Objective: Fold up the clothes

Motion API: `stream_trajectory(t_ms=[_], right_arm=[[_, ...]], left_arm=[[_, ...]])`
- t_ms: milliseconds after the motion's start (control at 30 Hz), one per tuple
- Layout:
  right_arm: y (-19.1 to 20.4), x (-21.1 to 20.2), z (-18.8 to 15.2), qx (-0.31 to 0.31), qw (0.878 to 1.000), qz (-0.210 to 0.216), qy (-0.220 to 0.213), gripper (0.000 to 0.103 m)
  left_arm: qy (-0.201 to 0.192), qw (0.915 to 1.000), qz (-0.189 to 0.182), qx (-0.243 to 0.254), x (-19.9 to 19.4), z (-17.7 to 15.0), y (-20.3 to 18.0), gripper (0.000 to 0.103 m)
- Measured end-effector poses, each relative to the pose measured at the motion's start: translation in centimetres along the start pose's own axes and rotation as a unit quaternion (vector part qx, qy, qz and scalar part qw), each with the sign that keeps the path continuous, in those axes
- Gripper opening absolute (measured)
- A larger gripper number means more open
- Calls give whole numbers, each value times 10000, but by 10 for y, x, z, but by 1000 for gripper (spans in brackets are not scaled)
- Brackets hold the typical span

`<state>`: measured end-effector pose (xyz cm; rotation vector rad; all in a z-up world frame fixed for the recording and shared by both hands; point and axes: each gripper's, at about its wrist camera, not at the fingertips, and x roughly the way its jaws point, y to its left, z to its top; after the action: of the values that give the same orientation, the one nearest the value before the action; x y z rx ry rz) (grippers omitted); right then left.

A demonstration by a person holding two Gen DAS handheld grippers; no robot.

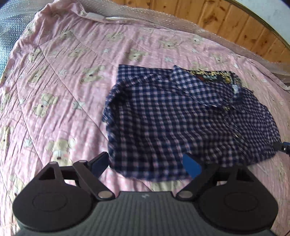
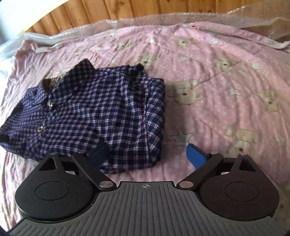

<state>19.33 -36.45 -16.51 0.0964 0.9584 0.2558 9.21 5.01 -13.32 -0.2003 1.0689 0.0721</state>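
Presently left gripper (image 1: pixel 146 163) and right gripper (image 2: pixel 147 155) both spread wide, nothing held | plaid shirt (image 2: pixel 94 112) folded, lying on pink bear-print quilt (image 2: pixel 217 90) just ahead | judged light, soft, limp; grasp at folded edge | wooden wall panelling (image 2: pixel 126 10) behind.

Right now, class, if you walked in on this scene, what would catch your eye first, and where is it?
The dark plaid shirt stands out first, folded into a compact block on the pink bear-print quilt, collar toward the wooden wall. Next come the grippers: the left gripper and right gripper both hang open over the shirt's near edge, gripping nothing.
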Motion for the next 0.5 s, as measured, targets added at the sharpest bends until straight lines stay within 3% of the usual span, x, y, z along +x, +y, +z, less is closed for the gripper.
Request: stream_trajectory(t_ms=[133, 267, 500], right_arm=[[51, -82, 2, -204, 9972, 5, -723, 99], [94, -121, -16, -265, 9955, -226, -879, 100], [132, -143, -64, -240, 9956, -577, -701, 100]], left_arm=[[-343, 9980, -520, -68, -49, -14, -11, 103], [-696, 9944, -788, 43, -90, -28, -20, 103], [-782, 9939, -445, 635, -120, -63, -46, 103]])
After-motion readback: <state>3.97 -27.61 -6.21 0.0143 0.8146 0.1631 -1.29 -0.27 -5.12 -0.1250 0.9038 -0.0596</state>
